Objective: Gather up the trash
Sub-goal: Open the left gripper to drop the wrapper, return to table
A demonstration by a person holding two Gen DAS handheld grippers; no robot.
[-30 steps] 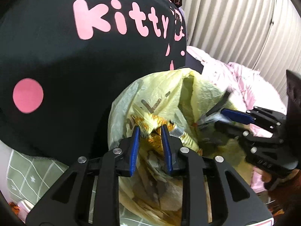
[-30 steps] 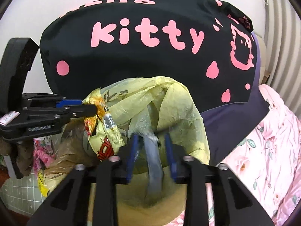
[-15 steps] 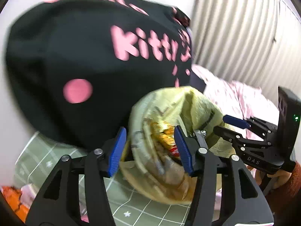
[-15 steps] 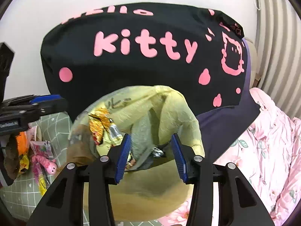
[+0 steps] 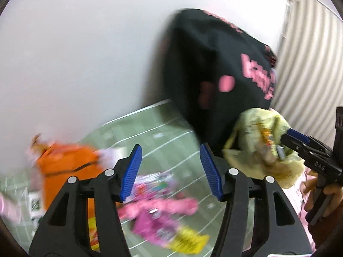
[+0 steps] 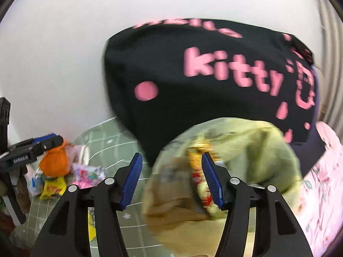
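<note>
The yellow plastic trash bag (image 5: pixel 257 150) (image 6: pixel 246 141) sits in front of a black pillow, with snack wrappers visible inside. In the left wrist view my left gripper (image 5: pixel 170 150) is open and empty. It points at loose litter on the green sheet: pink wrappers (image 5: pixel 158 209), a yellow wrapper (image 5: pixel 188 242) and an orange bag (image 5: pixel 64 171). My right gripper (image 6: pixel 171 157) hovers just in front of the trash bag. Its jaws are opening and nothing is pinched between them. The right wrist view also shows the left gripper (image 6: pixel 49 140) over the orange bag (image 6: pixel 54 162).
The black pillow (image 6: pixel 214 68) with pink "kitty" lettering leans on a white wall. A green gridded sheet (image 6: pixel 103 137) covers the bed, and pink floral bedding (image 6: pixel 321 182) lies to the right. A ribbed curtain (image 5: pixel 310 53) hangs far right. A hand (image 5: pixel 330 194) holds the right gripper.
Both grippers have let go and opened. The left one released the wrapper into the bag and swung left to the litter. The right one released the bag's edge and drew back.
</note>
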